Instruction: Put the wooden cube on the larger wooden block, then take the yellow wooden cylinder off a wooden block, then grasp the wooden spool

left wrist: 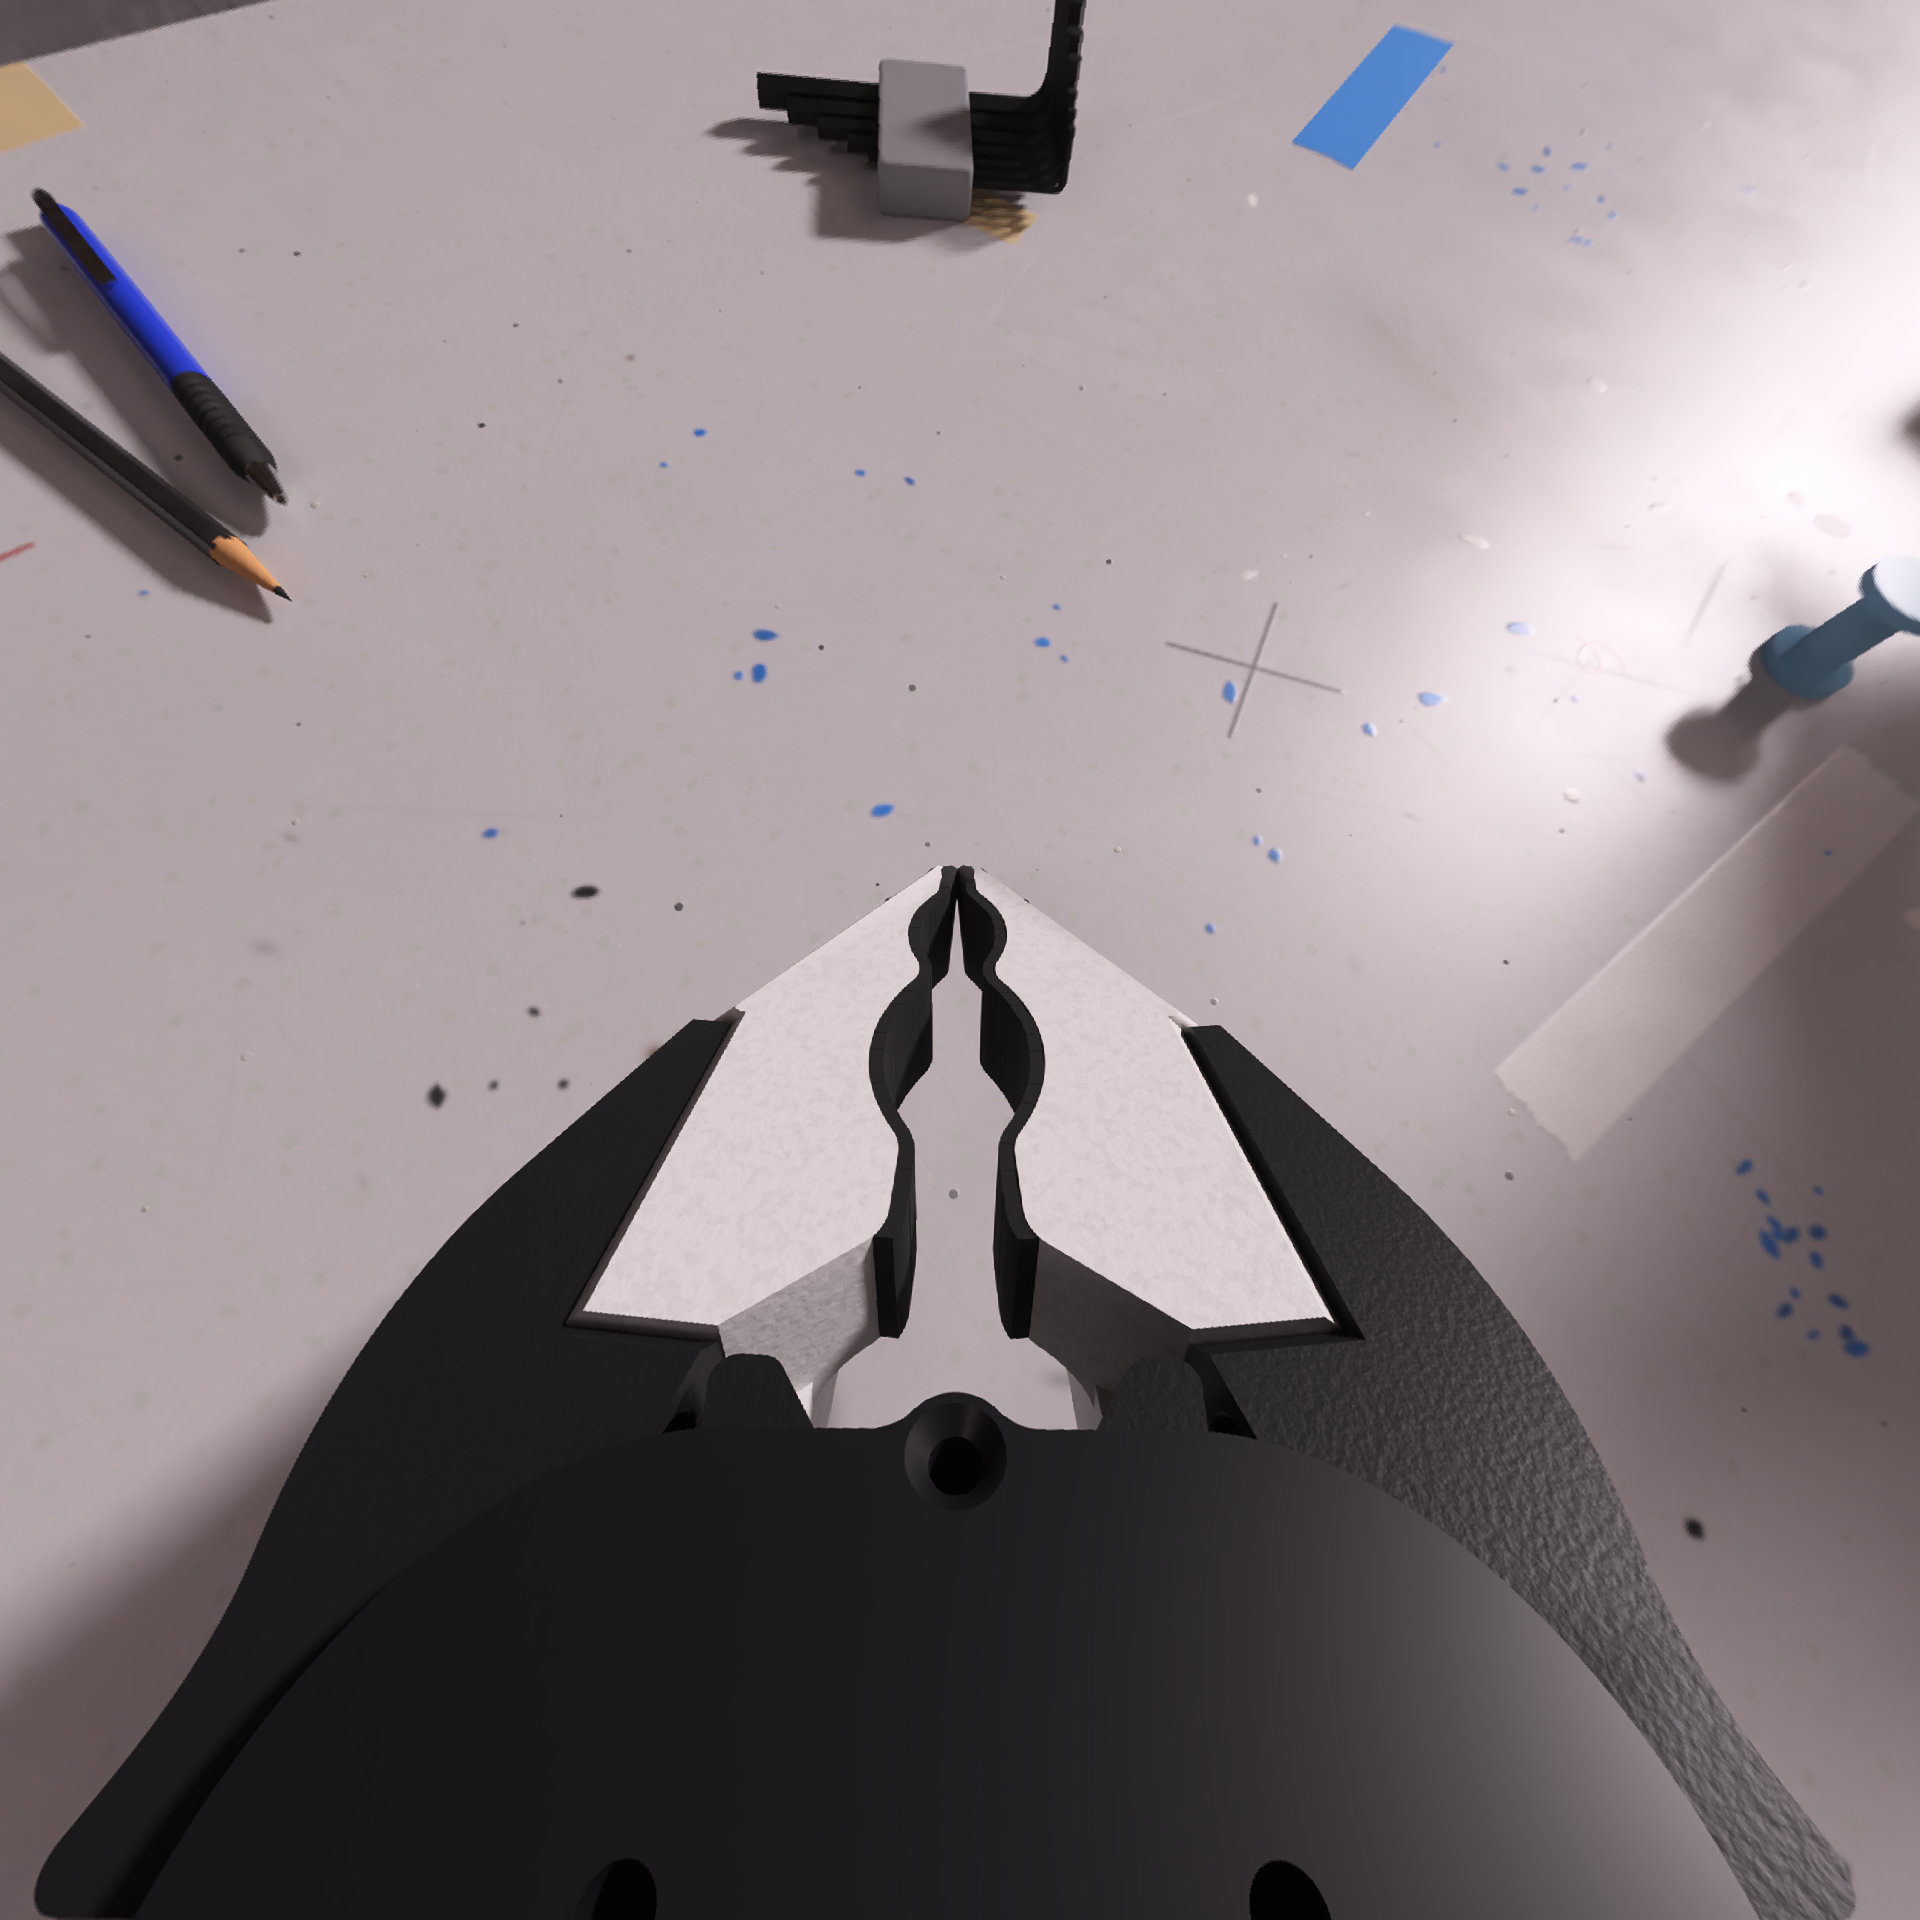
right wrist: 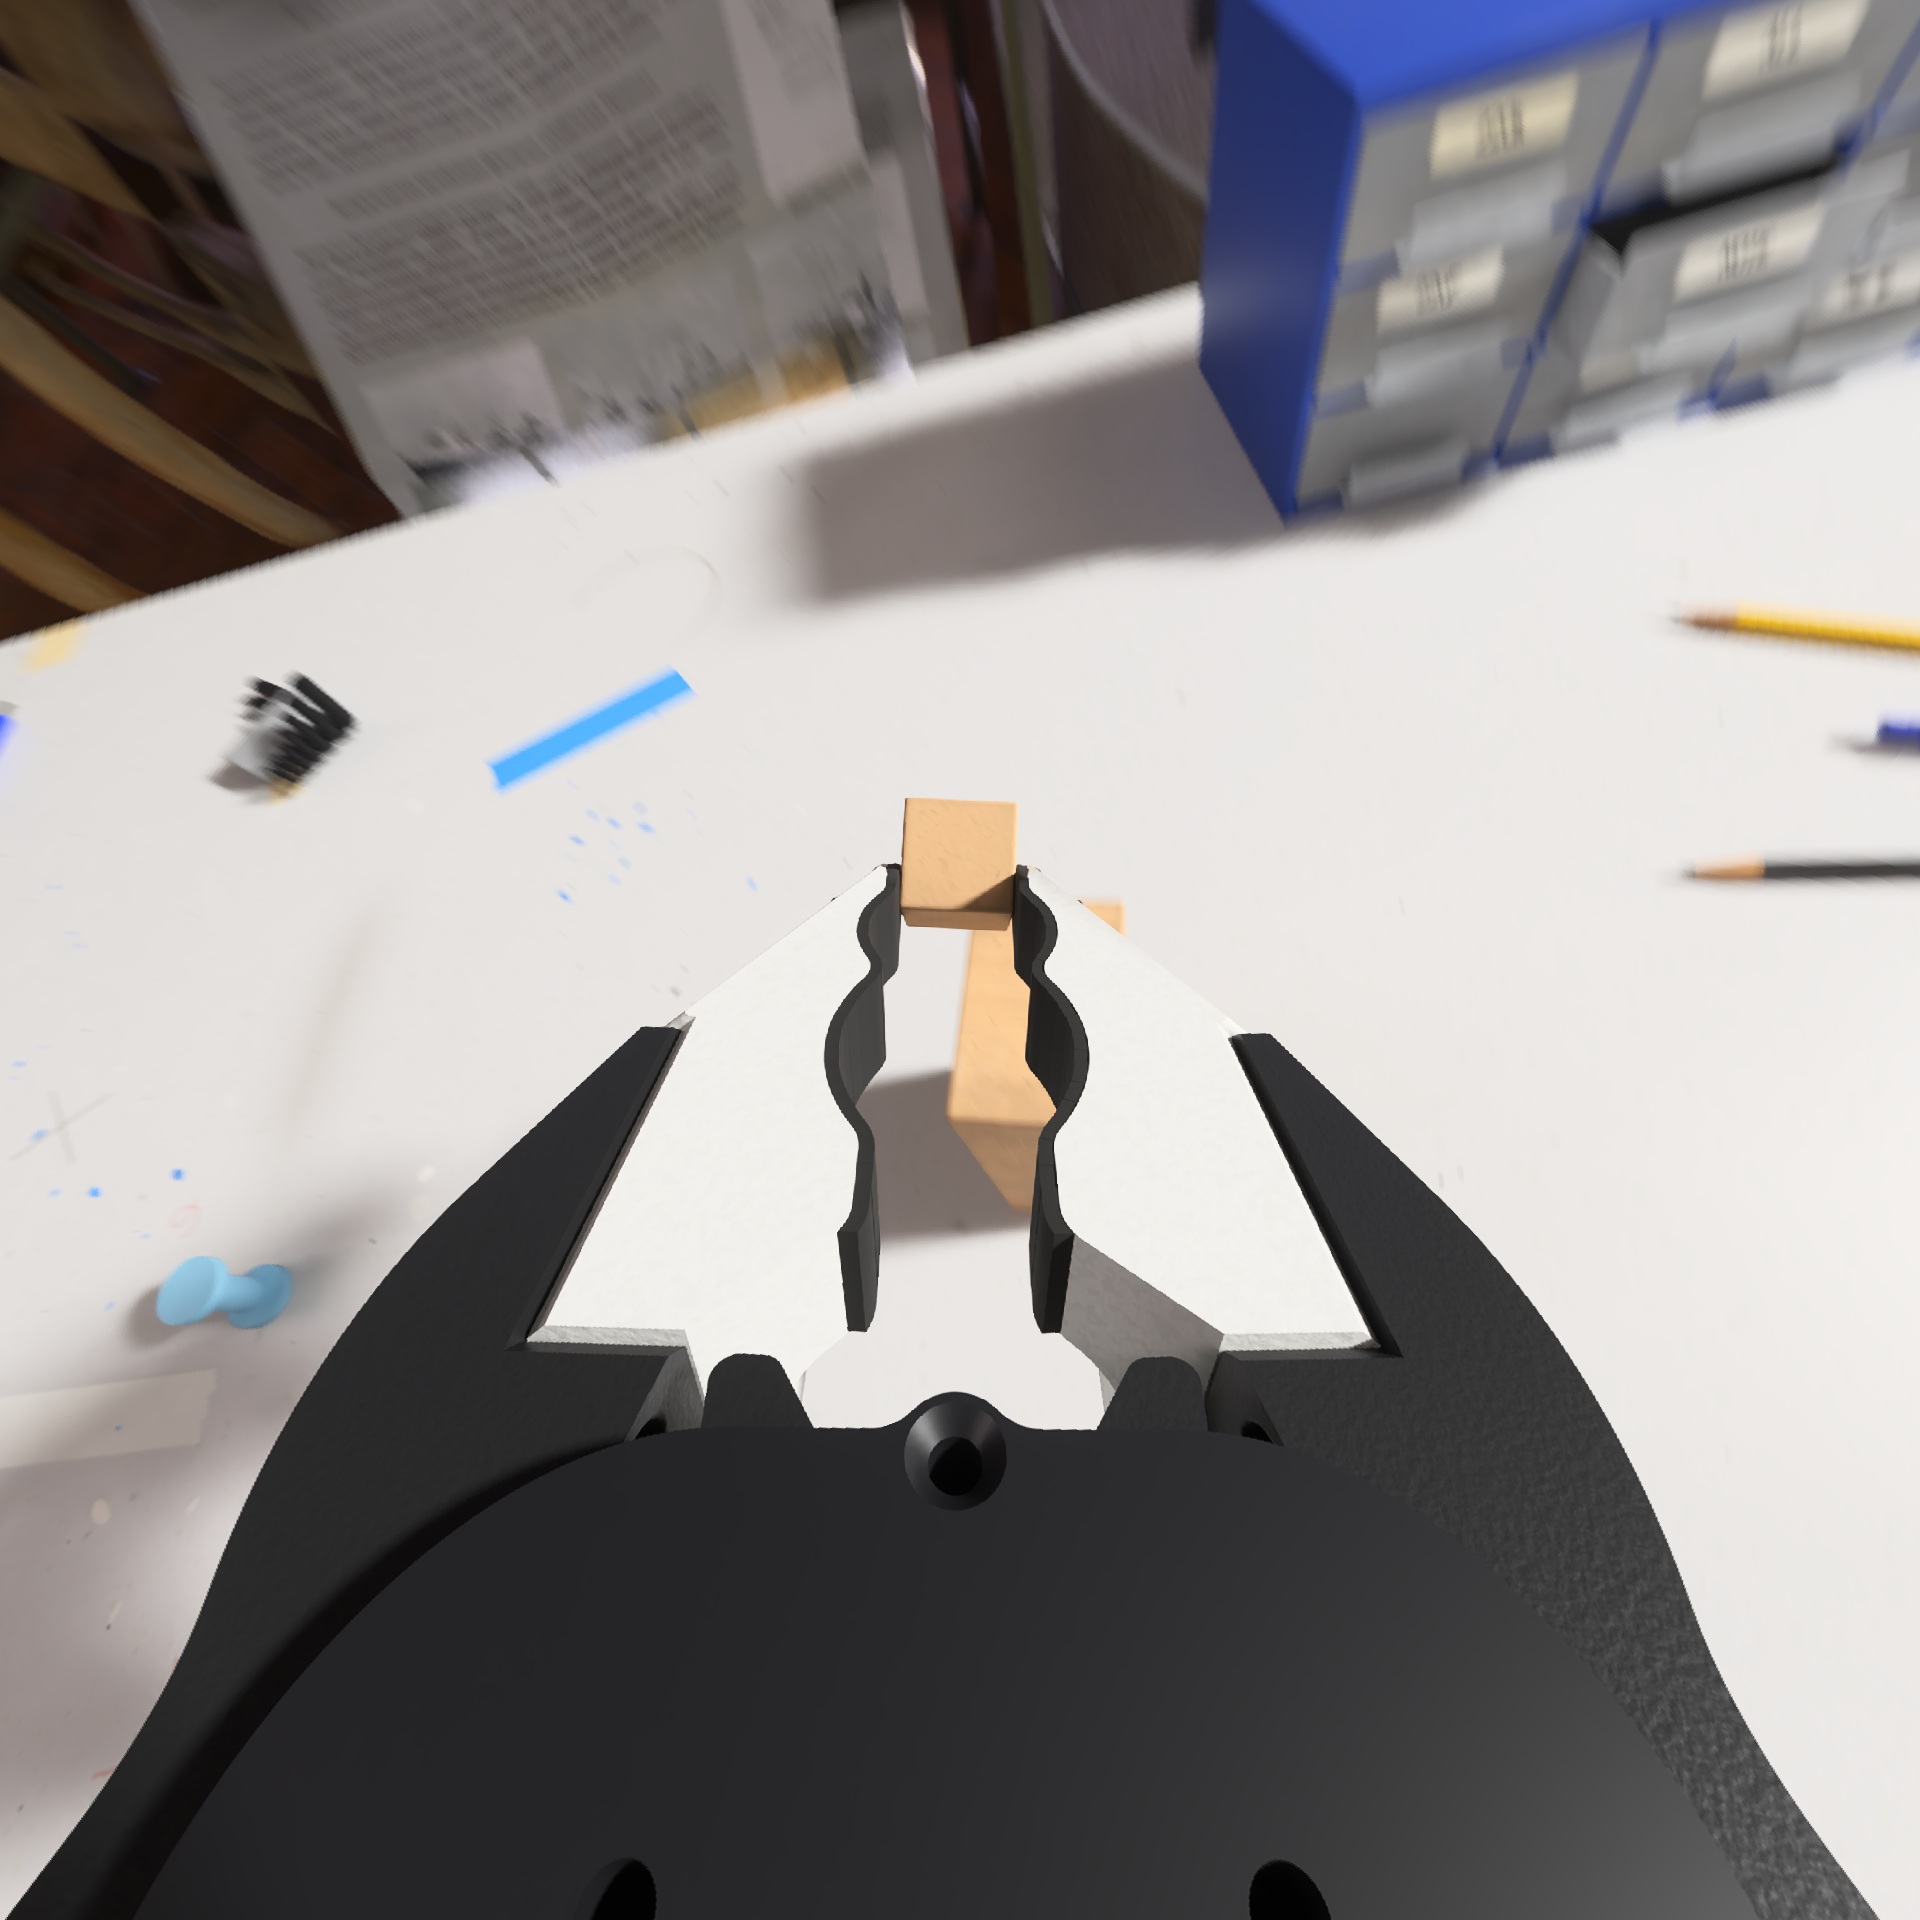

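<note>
In the right wrist view my right gripper is shut on a small wooden cube held between its fingertips above the white table. Below and just behind it a long wooden block lies on the table, partly hidden by the right finger. In the left wrist view my left gripper is shut and empty, its tips together over bare table. No yellow cylinder or spool shows in either view.
A blue drawer cabinet stands at the back right, pencils to its right front. A light blue pushpin, a hex key set, blue tape, a blue pen and a pencil lie around.
</note>
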### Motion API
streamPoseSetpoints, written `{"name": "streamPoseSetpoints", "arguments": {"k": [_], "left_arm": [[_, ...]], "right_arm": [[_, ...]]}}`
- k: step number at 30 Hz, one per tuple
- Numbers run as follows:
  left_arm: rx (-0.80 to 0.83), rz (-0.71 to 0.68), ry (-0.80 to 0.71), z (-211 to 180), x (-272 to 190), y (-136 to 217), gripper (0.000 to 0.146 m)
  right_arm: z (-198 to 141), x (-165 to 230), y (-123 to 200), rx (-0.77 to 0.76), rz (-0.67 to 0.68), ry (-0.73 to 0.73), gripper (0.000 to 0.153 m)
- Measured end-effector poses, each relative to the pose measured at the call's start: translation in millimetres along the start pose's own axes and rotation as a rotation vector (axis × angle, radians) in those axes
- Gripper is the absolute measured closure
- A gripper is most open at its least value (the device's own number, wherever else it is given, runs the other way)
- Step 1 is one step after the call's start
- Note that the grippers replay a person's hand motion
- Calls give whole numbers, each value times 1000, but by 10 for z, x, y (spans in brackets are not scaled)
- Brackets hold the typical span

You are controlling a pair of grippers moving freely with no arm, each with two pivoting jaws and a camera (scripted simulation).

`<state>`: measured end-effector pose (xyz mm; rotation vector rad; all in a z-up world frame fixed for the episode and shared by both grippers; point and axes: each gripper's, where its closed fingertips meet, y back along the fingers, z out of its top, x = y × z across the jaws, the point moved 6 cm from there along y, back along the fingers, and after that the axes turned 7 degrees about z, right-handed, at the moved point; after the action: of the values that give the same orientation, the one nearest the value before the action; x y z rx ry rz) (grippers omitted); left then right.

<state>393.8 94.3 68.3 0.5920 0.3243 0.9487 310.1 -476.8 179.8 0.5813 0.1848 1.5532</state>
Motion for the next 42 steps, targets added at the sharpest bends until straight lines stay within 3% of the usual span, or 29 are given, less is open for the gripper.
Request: {"name": "streamPoseSetpoints", "arguments": {"k": [3, 6, 8, 13, 16, 19, 23, 26, 31, 36, 42], "left_arm": [[13, 38, -44, -9, -27, -20, 146], [26, 61, -75, -17, -46, -40, 146], [26, 62, -77, -18, -47, -42, 146], [23, 52, -80, -17, -48, -44, 146], [26, 51, -78, -18, -46, -49, 140], [12, 47, -82, -12, -50, -35, 132], [-83, 70, -136, -5, -102, 76, 107], [-99, 78, -149, -112, -164, 238, 93], [-211, 117, -132, -333, -210, 691, 82], [-322, 190, 90, -499, 208, 1502, 81], [-244, 658, 239, -620, 1403, 2916, 84]], "right_arm": [[-172, -110, -70, 111, -74, -76, 132], [-99, -90, -31, 95, -93, -65, 127], [36, 29, 43, 51, -53, -4, 110], [167, 790, 248, 7, 156, 279, 105], [-167, 1384, 151, 75, 369, 354, 102], [-731, 1830, -156, 142, 476, 373, 100], [-1471, 2162, -631, 267, 508, 349, 94], [-1627, 2273, -779, 357, 414, 468, 91], [-1678, 2365, -852, 387, 400, 571, 89], [-1670, 2339, -874, 412, 428, 515, 89], [-1680, 2367, -855, 392, 412, 560, 92]]}}
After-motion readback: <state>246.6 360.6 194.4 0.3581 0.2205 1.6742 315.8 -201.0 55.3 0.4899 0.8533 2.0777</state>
